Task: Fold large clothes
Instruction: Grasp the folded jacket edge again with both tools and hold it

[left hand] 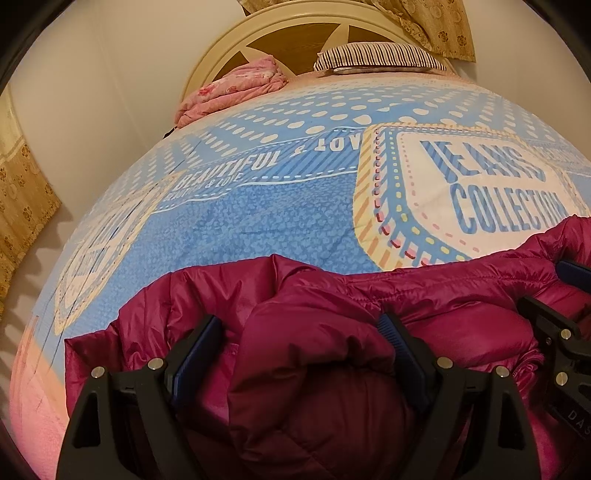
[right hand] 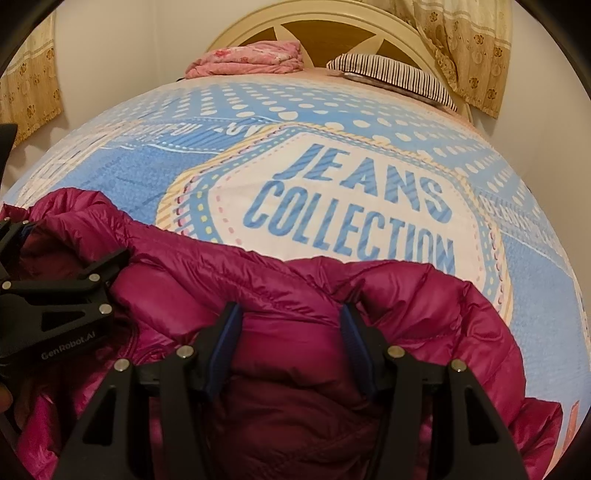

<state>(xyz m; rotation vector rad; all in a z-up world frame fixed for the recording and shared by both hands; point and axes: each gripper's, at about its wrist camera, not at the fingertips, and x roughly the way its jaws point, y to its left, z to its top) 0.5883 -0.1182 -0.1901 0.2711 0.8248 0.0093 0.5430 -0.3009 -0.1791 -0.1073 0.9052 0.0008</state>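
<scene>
Blue bedspread [right hand: 332,155] printed "JEANS COLLECTION" covers the bed beyond both tongs; a striped pillow [left hand: 380,55] and a folded pink blanket [left hand: 236,88] lie far ahead at the cream headboard [right hand: 332,26]. Magenta puffer jacket [left hand: 314,332], bunched at the near edge, lies directly under and between both tools. Left gripper [left hand: 299,332]: jaws wide apart, straddling a puffy fold (whether the pads press it cannot be told). Right gripper [right hand: 291,325]: jaws about half apart, with a jacket fold filling the gap and touching both blue pads.
</scene>
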